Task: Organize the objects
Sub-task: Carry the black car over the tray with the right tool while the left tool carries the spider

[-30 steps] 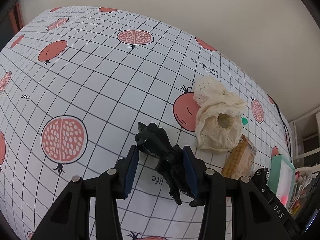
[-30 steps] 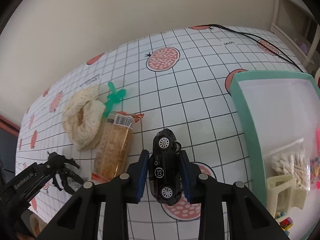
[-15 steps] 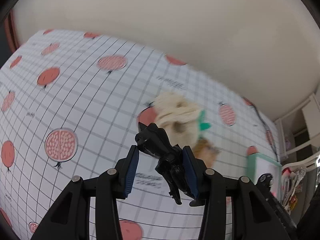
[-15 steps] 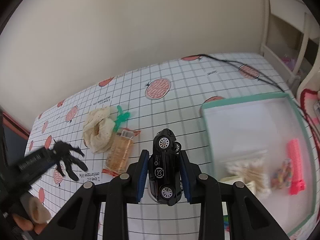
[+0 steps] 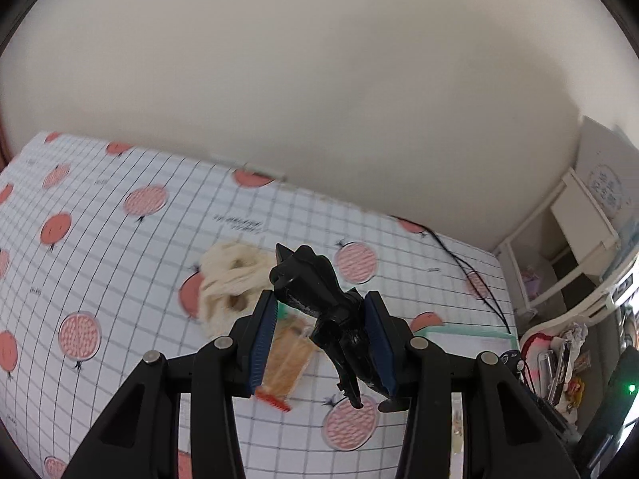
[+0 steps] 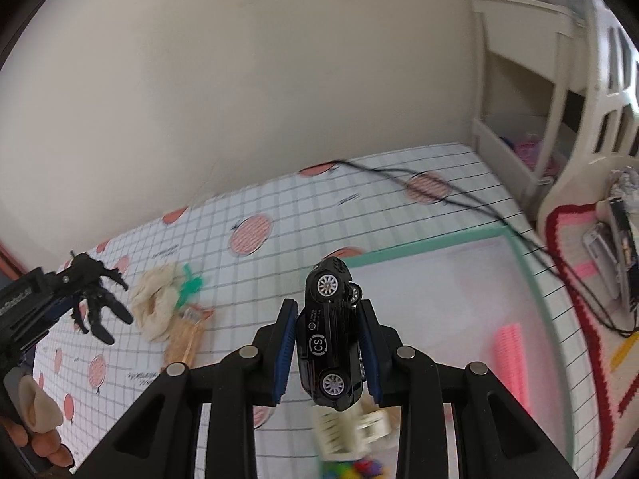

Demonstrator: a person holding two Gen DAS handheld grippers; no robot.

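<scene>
Toy car [image 6: 330, 337] clamped in right gripper [image 6: 328, 349] above teal tray [image 6: 535, 303], black claw toy [image 5: 323, 311] clamped in left gripper [image 5: 321, 343] above checked tablecloth [image 5: 120, 279], cream scrunchie [image 5: 229, 279] and snack packet [image 5: 287, 359] lying below.

- The left gripper [image 5: 321, 343] is black plastic with two fingers.
- Its pads [image 5: 264, 343] are blue with little ridges.
- Round silver screws [image 5: 223, 342] sit on top.
- The right gripper [image 6: 328, 349] looks the same.
- White letters mark one side.
</scene>
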